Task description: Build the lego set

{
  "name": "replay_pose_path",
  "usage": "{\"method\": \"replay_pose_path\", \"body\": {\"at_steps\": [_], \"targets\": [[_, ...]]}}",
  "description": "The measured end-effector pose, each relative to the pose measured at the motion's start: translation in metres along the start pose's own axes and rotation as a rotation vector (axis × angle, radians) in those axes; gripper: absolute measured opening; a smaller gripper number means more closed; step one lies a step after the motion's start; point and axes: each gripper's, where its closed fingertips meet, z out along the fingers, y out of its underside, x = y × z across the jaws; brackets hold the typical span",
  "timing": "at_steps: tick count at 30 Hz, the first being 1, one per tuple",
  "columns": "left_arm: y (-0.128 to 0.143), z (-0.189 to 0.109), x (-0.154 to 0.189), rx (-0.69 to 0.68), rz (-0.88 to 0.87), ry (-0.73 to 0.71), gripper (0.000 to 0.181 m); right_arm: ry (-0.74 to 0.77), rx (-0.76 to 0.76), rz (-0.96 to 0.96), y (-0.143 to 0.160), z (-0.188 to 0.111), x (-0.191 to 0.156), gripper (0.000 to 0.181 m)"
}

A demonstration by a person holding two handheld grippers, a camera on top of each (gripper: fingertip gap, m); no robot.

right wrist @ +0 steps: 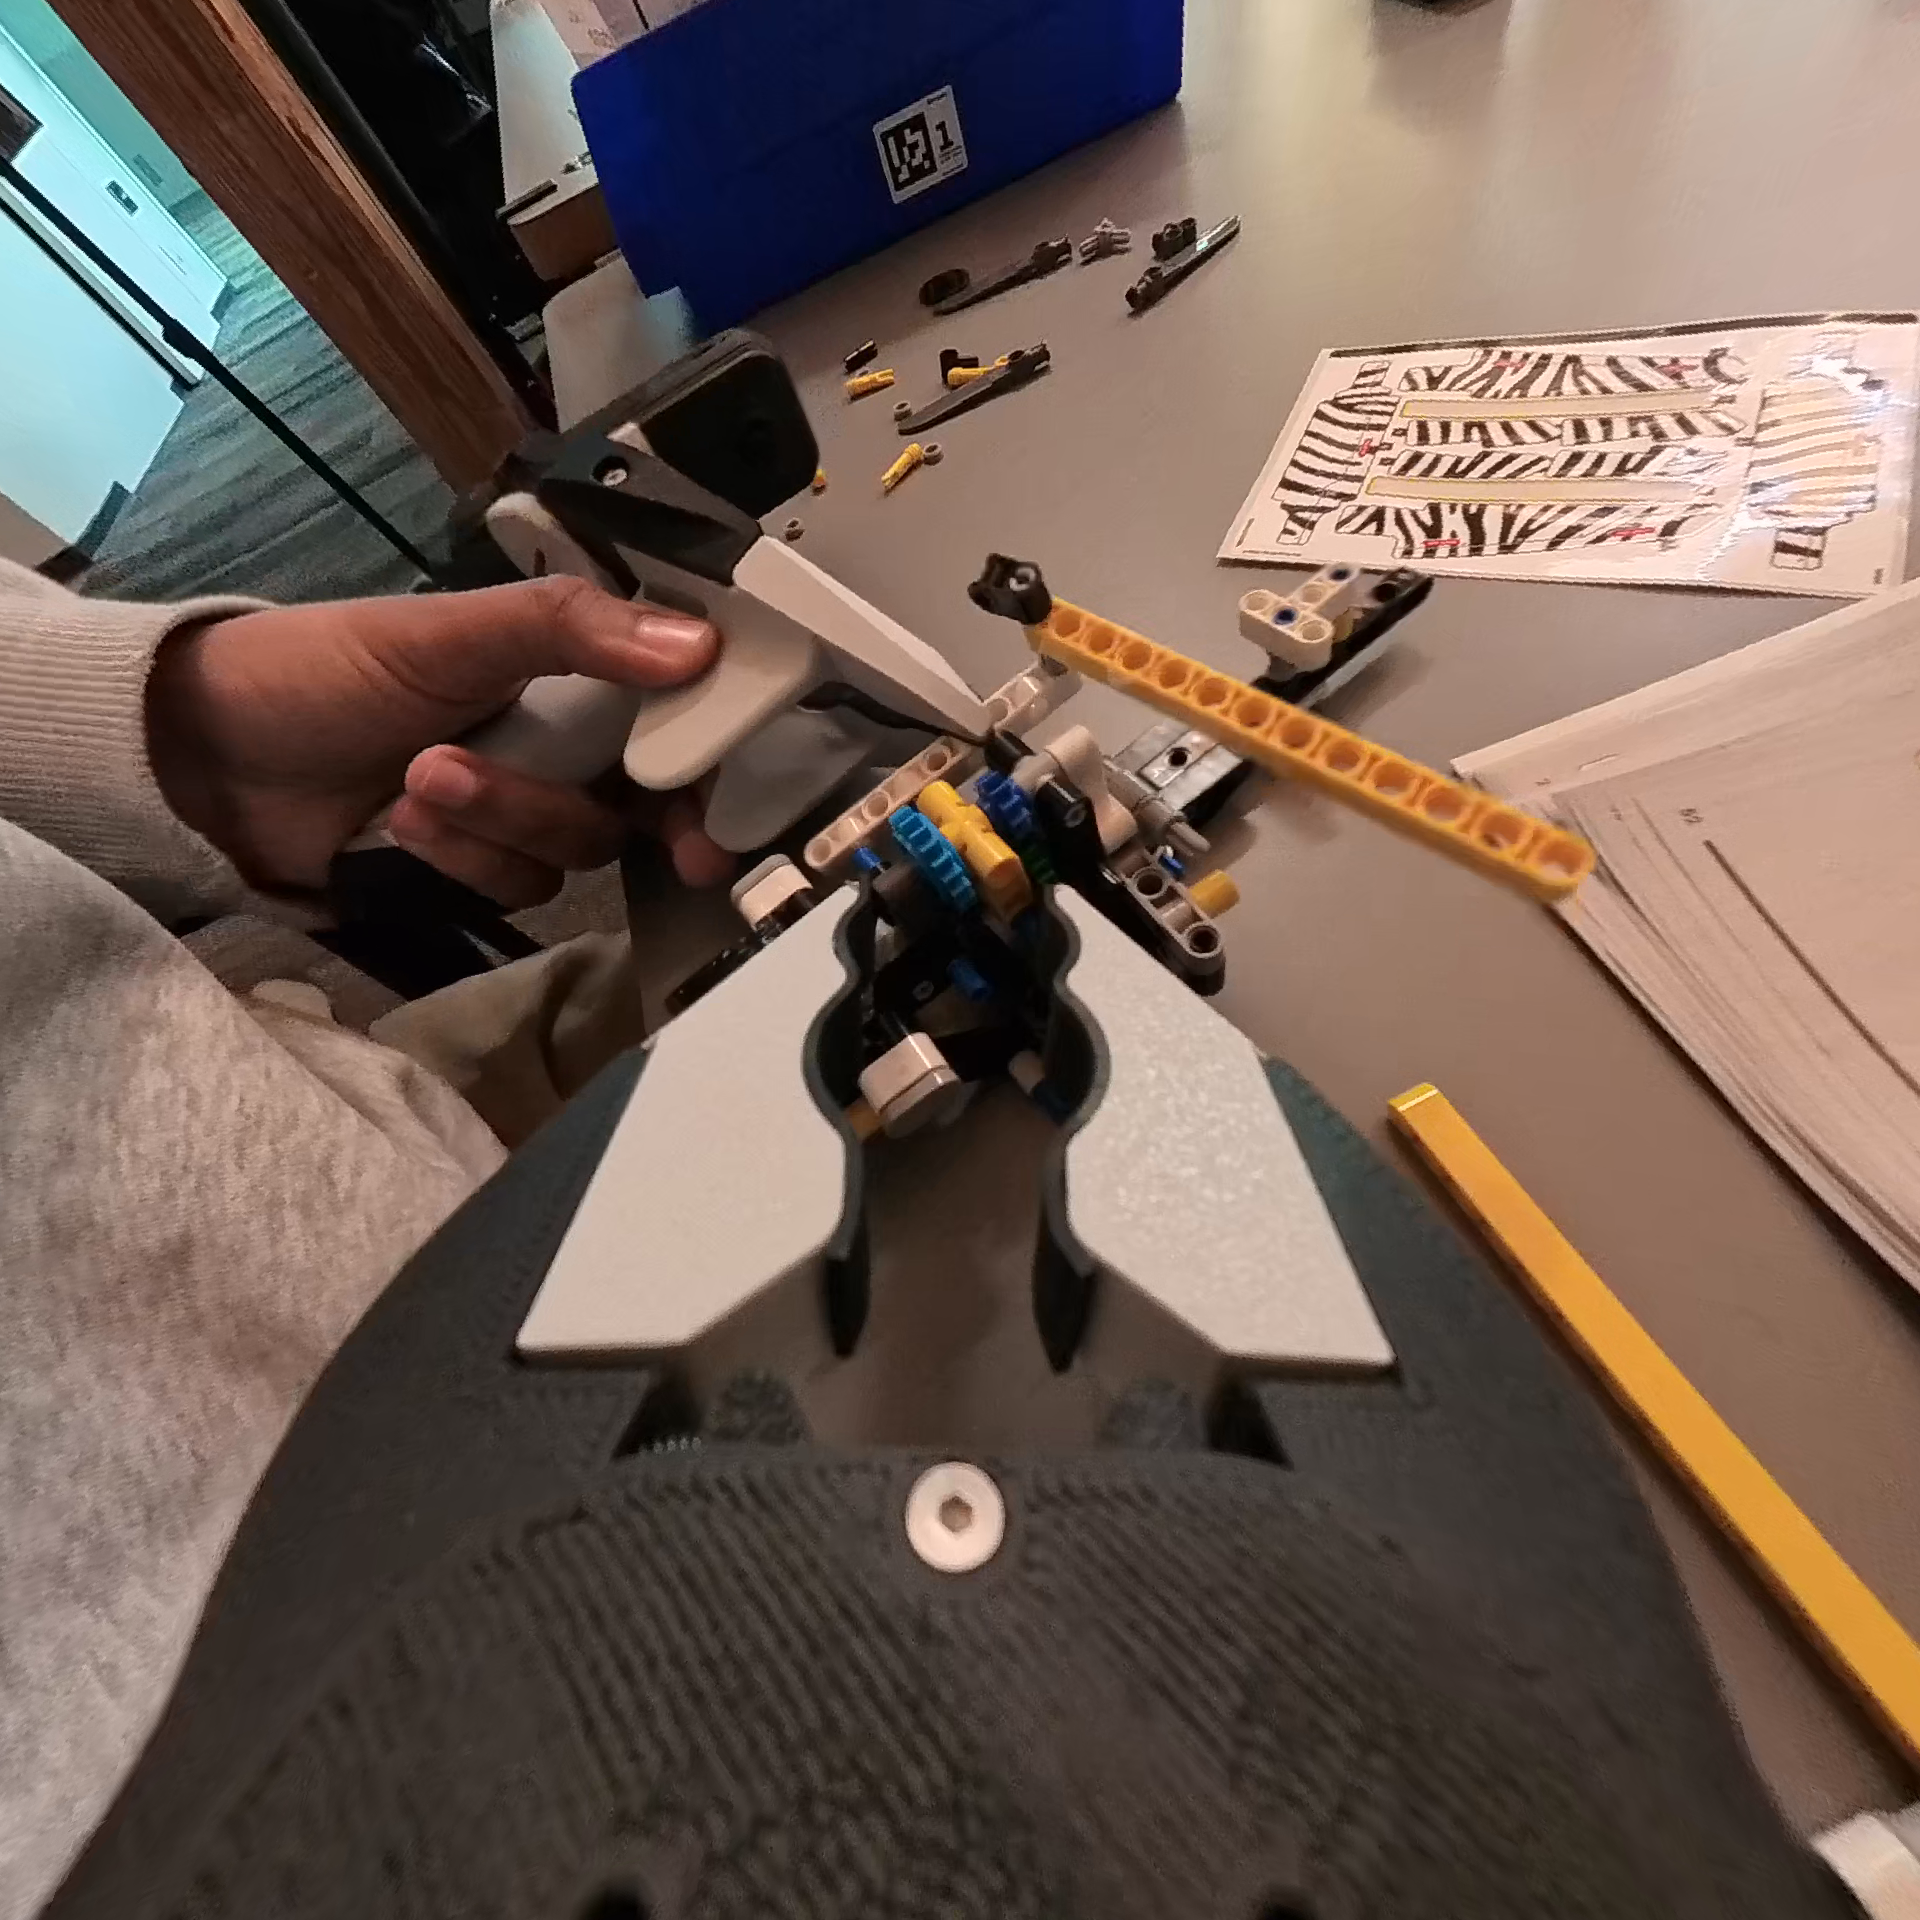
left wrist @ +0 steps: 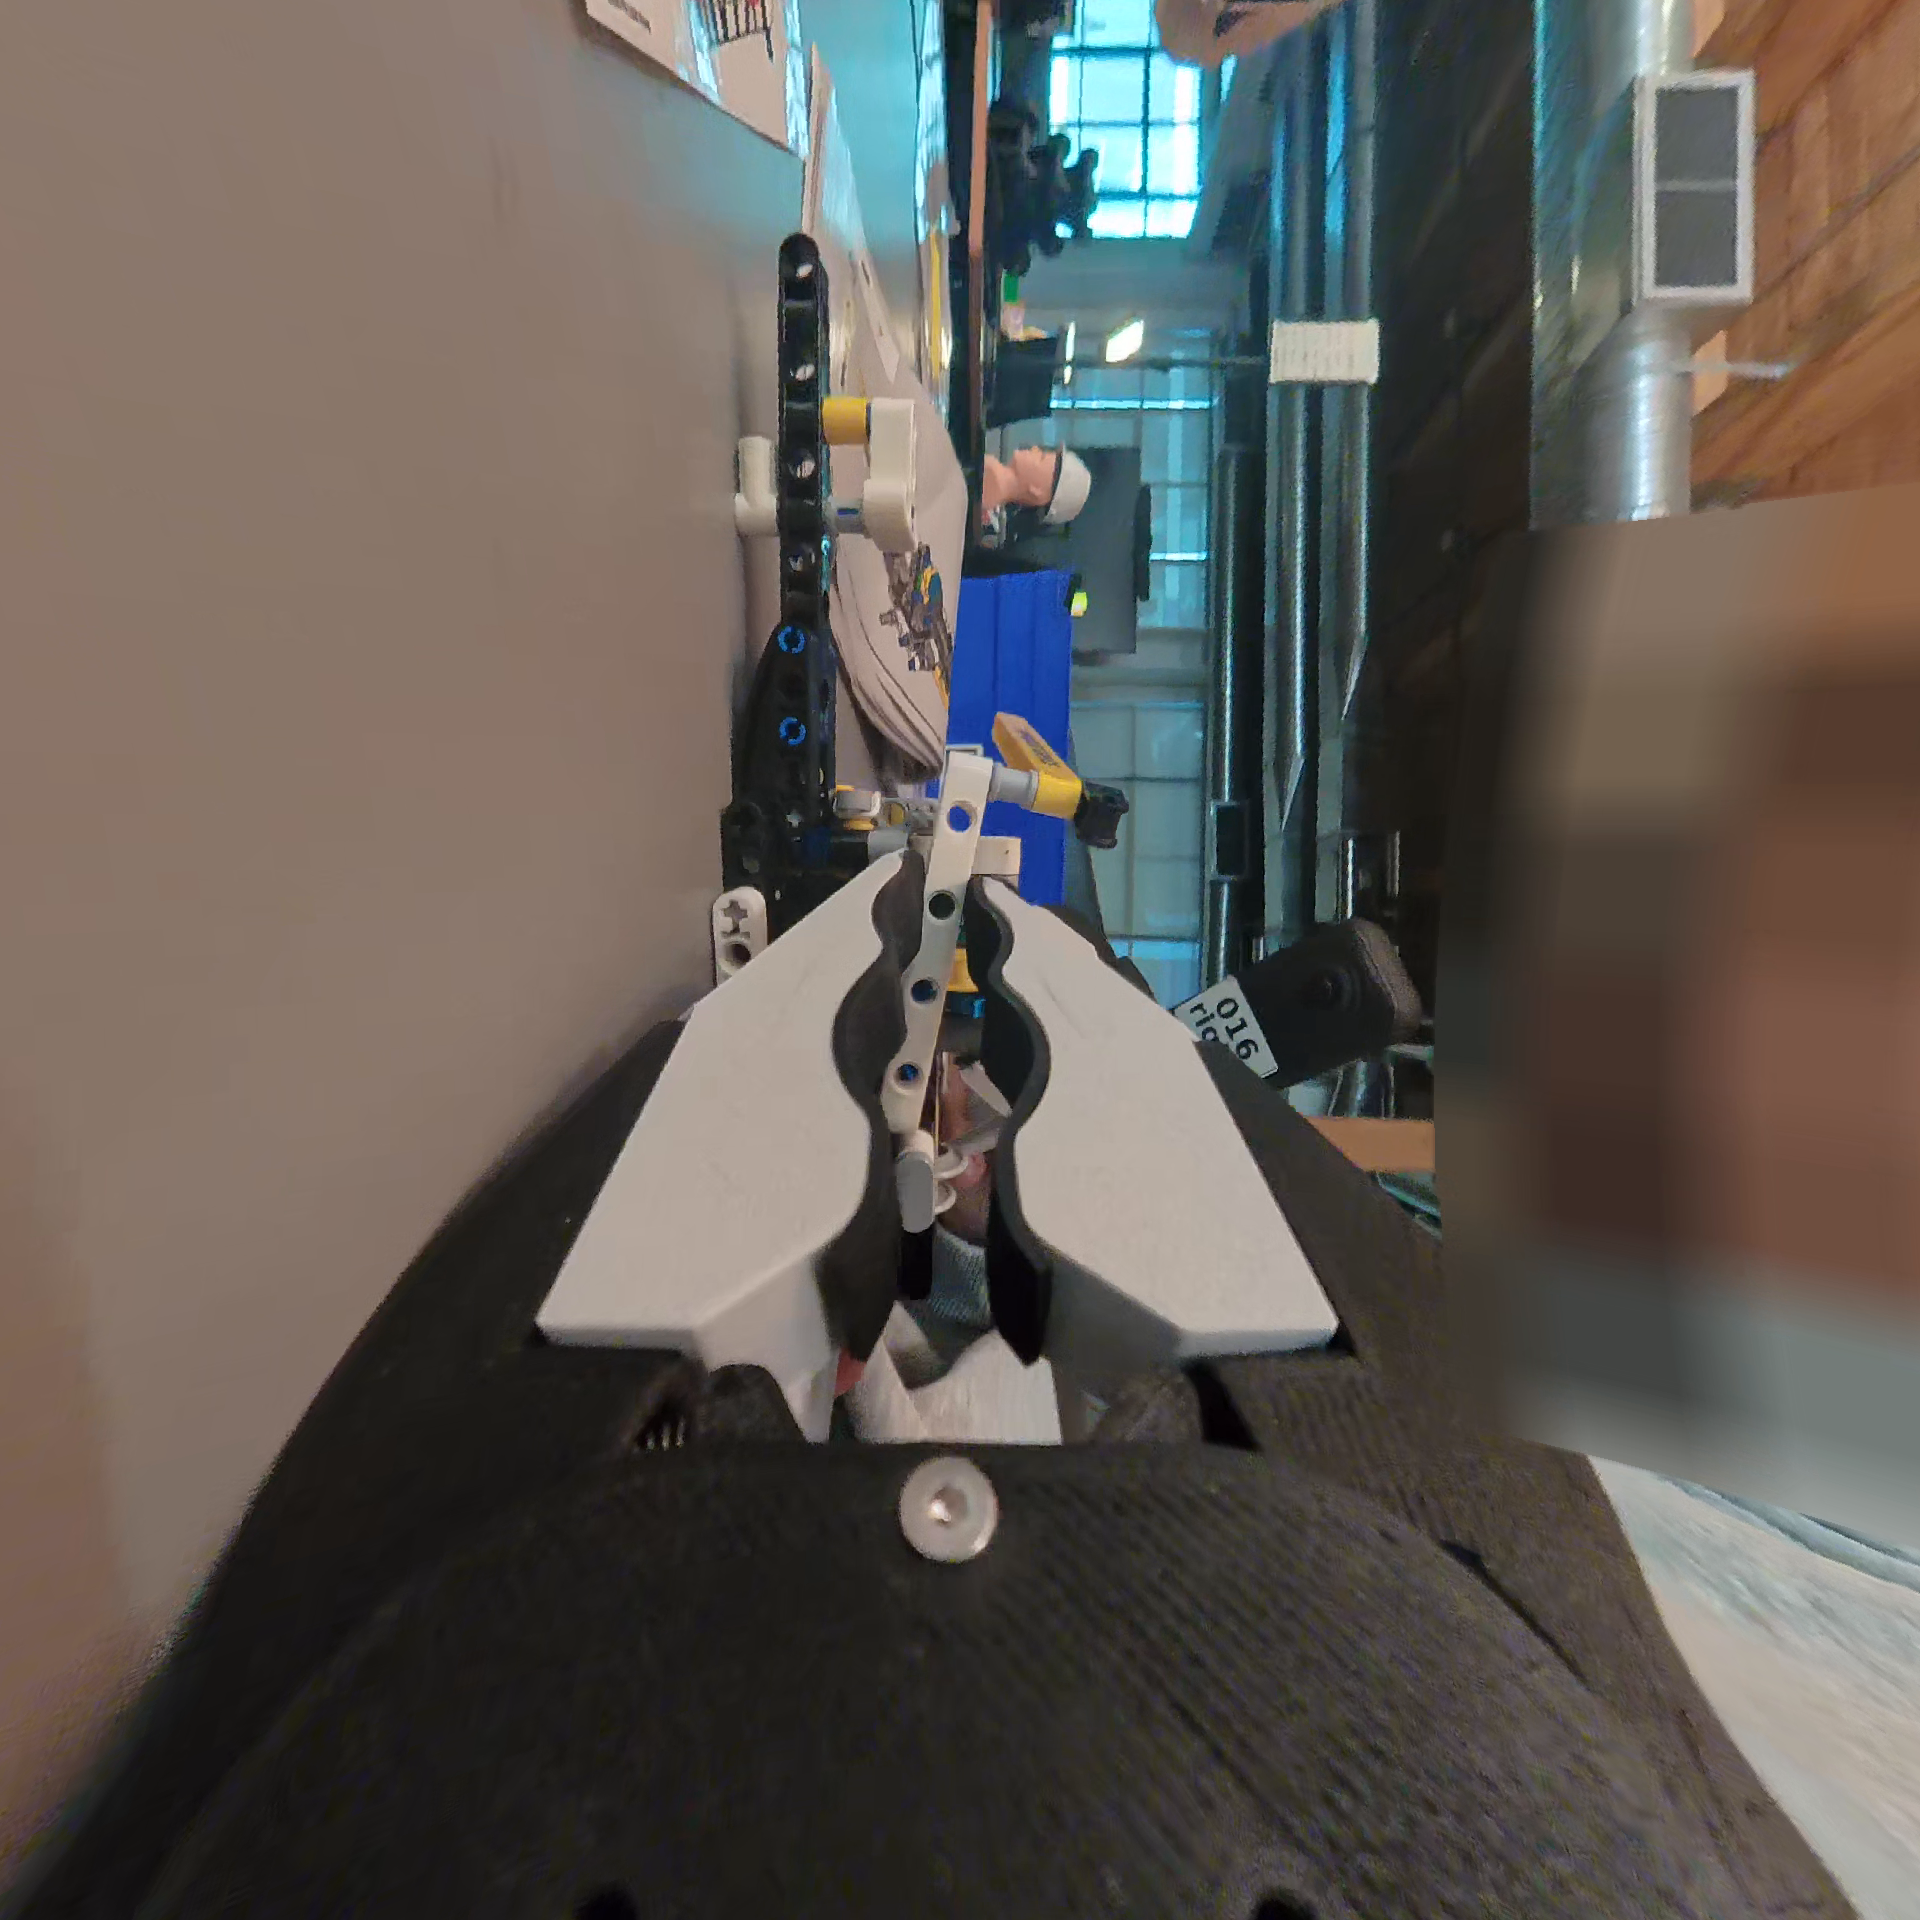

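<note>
A partly built lego assembly [right wrist: 961, 862] with blue gears, yellow and black parts carries a long yellow beam [right wrist: 1309, 738] that sticks out to the right. My right gripper [right wrist: 956, 914] is shut on the assembly's near end, above the grey table [right wrist: 1455, 208]. My left gripper [left wrist: 951, 883] is turned on its side and shut on a white holed beam [left wrist: 928, 961] of the same assembly. In the right wrist view a hand holds the left gripper [right wrist: 977, 717], and it comes in from the left. The yellow beam's end [left wrist: 1039, 774] shows just past the left fingertips.
A blue bin [right wrist: 883, 125] stands at the back. Loose black and yellow parts [right wrist: 966, 384] lie in front of it. A striped sticker sheet [right wrist: 1558, 457], instruction pages [right wrist: 1766, 831] and a yellow strip [right wrist: 1662, 1371] lie to the right. A long black beam [left wrist: 800, 468] rests on the table. Less than 4 cm separates the two grippers' tips.
</note>
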Motion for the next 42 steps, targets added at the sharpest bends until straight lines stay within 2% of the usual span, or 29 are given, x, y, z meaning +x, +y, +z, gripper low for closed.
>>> {"method": "replay_pose_path", "body": {"at_steps": [9,13,16,20,23,26,29,34,37,40,42], "targets": [[-0.009,-0.007,0.009,0.096,-0.012,0.08,0.008,0.03,-0.015,-0.045,0.0,-0.004,0.003,0.031],[-0.024,-0.023,0.017,0.186,0.014,0.133,0.007,0.15,0.029,-0.061,-0.014,-0.016,0.012,0.056],[-0.031,-0.033,0.023,0.236,0.059,0.154,0.007,0.209,0.066,-0.062,-0.018,-0.021,0.003,0.068],[-0.036,-0.043,0.027,0.308,0.102,0.17,0.007,0.299,0.004,-0.11,-0.005,-0.011,-0.014,0.084],[-0.038,-0.045,0.027,0.341,0.113,0.182,0.007,0.375,-0.036,-0.176,-0.006,0.0,-0.017,0.097],[-0.036,-0.043,0.033,0.34,0.117,0.219,0.006,0.422,-0.091,-0.205,-0.002,0.011,-0.012,0.097],[-0.031,-0.039,0.039,0.312,0.107,0.252,0.006,0.479,-0.179,-0.211,0.014,0.009,-0.002,0.091],[-0.028,-0.04,0.041,0.296,0.093,0.28,0.007,0.494,-0.217,-0.193,0.028,-0.019,0.004,0.072],[-0.027,-0.044,0.043,0.308,0.091,0.29,0.007,0.548,-0.231,-0.174,0.036,-0.044,0.022,0.074],[-0.025,-0.046,0.05,0.327,0.065,0.335,0.006,0.445,-0.134,-0.111,0.029,-0.051,0.012,0.075],[-0.022,-0.046,0.058,0.34,0.046,0.379,0.006,0.333,0.017,-0.086,0.005,-0.051,-0.012,0.067]]}}
